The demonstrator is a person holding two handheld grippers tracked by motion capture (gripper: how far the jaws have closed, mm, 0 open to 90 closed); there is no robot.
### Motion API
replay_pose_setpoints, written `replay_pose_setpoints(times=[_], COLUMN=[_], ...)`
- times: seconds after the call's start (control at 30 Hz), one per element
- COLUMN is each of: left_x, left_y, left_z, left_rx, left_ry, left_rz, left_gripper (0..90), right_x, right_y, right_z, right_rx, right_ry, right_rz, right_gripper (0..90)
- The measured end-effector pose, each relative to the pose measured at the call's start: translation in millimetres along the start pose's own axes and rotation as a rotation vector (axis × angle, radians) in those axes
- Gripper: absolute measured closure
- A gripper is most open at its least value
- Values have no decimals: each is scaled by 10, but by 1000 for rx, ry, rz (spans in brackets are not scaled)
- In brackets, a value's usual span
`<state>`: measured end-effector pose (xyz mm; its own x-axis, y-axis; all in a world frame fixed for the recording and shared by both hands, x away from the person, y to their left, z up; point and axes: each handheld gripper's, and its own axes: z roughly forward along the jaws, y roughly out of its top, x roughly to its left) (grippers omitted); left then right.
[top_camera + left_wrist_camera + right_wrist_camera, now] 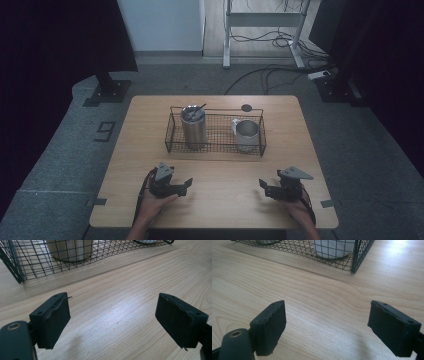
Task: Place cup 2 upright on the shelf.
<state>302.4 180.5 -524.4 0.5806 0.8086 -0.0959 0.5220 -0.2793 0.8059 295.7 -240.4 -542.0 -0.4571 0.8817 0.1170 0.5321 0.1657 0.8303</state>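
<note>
Both grippers sat near the table's (150, 120) front edge. The left gripper (112, 322) and right gripper (327, 327) each had jaws wide apart, holding nothing. The wire basket (172, 135) with two metal cups stood near the back edge.

**Basket ahead of both claws**

On the table (145, 150), near the front edge: left claw (188, 182) and right claw (261, 183), well apart, side by side. Ahead of both, across the middle, a wire basket (215, 148). Inside it, a tumbler (193, 131) at the end ahead of the left claw, a mug (246, 135) at the end ahead of the right claw. Beyond the basket, behind the mug, a small round disc (246, 107).
</note>
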Motion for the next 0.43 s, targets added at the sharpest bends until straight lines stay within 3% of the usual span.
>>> replay_pose_setpoints(times=[0.43], left_x=[13], left_y=[4], left_z=[-5], left_rx=[-2], left_ry=[2], left_rz=[-7], left_gripper=[126], right_x=[-16], right_y=[-2], right_z=[-6], right_rx=[-7], right_ry=[-6], right_rz=[-5], right_gripper=[130])
